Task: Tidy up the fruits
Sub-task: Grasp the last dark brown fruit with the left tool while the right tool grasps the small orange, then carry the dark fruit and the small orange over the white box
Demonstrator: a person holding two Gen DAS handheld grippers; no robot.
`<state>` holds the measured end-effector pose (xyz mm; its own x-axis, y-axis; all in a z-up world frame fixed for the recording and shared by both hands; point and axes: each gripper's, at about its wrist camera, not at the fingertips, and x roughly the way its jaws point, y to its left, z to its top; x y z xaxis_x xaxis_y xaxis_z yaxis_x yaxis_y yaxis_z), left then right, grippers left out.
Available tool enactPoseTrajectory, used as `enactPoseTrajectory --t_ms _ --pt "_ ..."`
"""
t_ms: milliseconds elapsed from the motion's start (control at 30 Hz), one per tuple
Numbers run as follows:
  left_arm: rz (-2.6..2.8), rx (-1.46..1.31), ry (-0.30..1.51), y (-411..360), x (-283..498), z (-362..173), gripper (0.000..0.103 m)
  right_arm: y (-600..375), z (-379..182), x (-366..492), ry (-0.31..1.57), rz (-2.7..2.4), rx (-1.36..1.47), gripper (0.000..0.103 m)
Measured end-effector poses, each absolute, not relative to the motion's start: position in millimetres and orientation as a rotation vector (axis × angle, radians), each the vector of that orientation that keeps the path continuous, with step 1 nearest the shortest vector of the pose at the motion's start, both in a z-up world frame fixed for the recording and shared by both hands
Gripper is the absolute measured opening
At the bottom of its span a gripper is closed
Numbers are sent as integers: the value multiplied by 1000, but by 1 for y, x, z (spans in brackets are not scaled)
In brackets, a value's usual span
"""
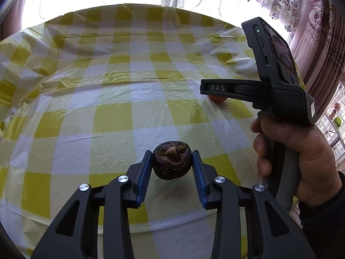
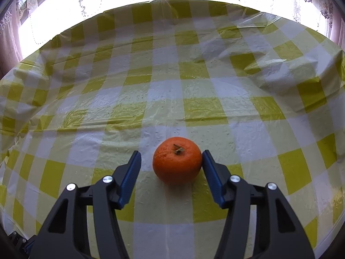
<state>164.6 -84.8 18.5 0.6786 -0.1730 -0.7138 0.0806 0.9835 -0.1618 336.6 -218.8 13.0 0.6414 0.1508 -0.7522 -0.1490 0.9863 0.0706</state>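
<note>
The left gripper [image 1: 171,161] fingers pinch a dark fruit, maybe a chestnut; the right gripper [image 2: 171,161] fingers stand spread round the orange [image 2: 177,160] on the table [image 2: 107,108], so centre before squeezing

My table [image 2: 86,194] wears a crinkled plastic cloth [image 2: 194,69] in yellow and white checks, bunched into folds near its far corners. An orange mandarin [image 2: 177,160] sits on the cloth, stem up. A dark, wrinkled round fruit [image 1: 171,160] is over the cloth too; whether it rests there I cannot tell.
</note>
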Motion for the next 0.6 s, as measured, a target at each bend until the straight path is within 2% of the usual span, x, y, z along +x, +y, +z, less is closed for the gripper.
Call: enactPoseTrajectory --t_ms 67,600 --pt "-143 -120 813 -85 165 18 35 -220 12 338 856 163 -9 46" --pt "-126 -105 793 -88 159 23 35 -239 13 268 872 193 -4 45"
